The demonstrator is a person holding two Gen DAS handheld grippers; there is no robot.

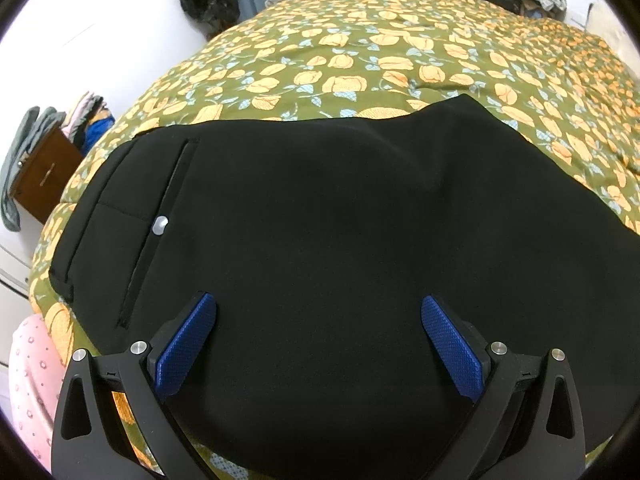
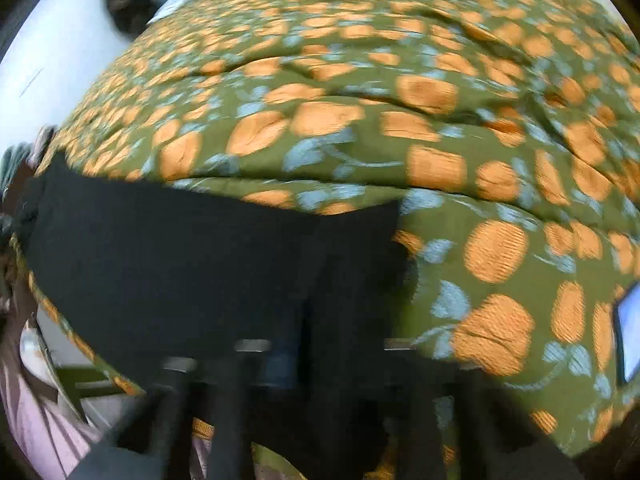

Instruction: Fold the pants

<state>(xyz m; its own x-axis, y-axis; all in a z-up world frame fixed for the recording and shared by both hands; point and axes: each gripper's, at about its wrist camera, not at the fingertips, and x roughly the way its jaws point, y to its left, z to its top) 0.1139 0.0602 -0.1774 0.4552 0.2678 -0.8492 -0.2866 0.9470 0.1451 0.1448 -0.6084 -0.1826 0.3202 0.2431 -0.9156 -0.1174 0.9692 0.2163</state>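
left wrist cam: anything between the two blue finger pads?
Only the black pants. In the left wrist view the left gripper is open, its blue pads apart over the cloth, nothing else between.

The whole right wrist view was smeared by motion blur. The right gripper showed only as dark streaks, so its jaws could not be read. The pants ran off the left edge there. A bright flat object was cut by the right edge.
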